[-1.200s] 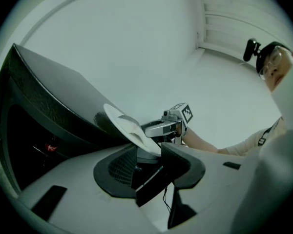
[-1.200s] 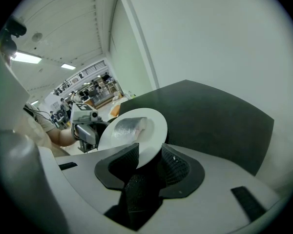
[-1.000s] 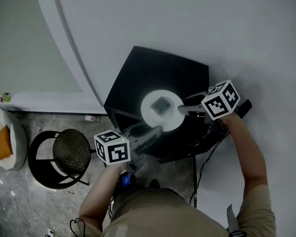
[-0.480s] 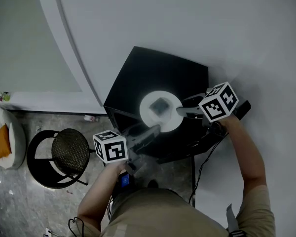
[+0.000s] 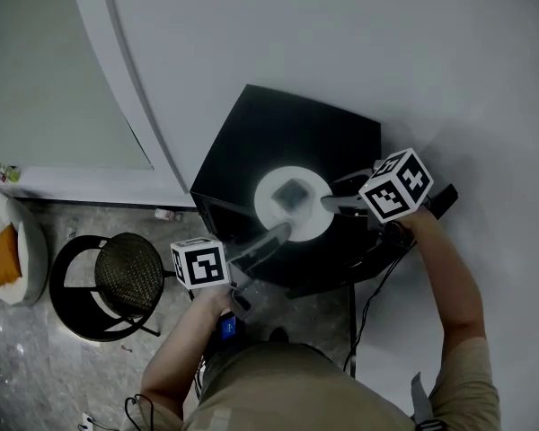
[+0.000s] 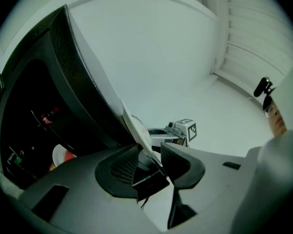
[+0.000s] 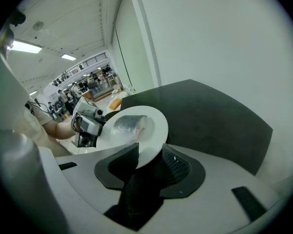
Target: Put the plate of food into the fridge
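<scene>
The white plate [image 5: 274,214] with its grey lump of food [image 5: 293,191] is at the centre of the head view, over the black fridge [image 5: 278,133]. The right gripper [image 5: 328,202] has its fingers [image 7: 175,164] clamped on the plate's right rim. The left gripper [image 5: 277,233] pinches the lower-left rim.

Khaki shirt [image 5: 305,389], grey grippers [image 5: 283,232], checkered cubes [image 5: 200,264].

The plate [image 5: 271,208] is smooth, glossy white, ceramic by its look, and the food [image 5: 293,191] on it has a silvery sheen. The fridge [image 5: 287,133] top is smooth matt black. The right gripper [image 7: 149,152] and left gripper [image 6: 149,155] have matt grey plastic bodies and dark, finely ribbed pads [image 7: 123,161]. The floor [image 5: 36,375] is polished veined stone. The stool [image 5: 130,277] has a black metal frame and a woven mesh seat.
</scene>
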Motion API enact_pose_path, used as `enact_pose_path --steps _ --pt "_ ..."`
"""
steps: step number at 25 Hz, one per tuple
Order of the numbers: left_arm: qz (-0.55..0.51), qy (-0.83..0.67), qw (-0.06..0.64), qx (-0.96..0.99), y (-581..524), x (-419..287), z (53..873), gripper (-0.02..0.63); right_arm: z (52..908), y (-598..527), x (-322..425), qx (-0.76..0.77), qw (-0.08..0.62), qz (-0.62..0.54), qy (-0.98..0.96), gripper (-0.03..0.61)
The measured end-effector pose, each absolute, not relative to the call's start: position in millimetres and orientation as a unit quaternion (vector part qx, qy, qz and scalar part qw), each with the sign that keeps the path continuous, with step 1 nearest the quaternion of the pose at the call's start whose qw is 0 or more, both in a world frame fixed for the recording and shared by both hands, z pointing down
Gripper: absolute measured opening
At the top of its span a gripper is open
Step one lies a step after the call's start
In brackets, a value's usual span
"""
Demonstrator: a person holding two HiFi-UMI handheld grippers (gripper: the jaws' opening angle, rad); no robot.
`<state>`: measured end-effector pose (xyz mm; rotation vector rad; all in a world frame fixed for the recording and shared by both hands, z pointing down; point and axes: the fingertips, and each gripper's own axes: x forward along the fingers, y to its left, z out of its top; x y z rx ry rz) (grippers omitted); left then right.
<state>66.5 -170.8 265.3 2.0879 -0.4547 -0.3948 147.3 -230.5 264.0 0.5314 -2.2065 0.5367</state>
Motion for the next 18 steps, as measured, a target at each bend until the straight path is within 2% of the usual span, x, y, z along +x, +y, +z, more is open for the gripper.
enact_pose_path --steps 10,18 --pt "-0.169 -0.18 0.471 0.847 -172.6 68.5 261.4 0.143 263.4 -227.9 145.8 0.217 0.421 0.203 -0.857 0.153" --pt "-0.194 -0.18 0.501 0.824 -176.1 65.6 265.8 0.142 263.2 -227.2 146.2 0.229 0.432 0.19 -0.852 0.153"
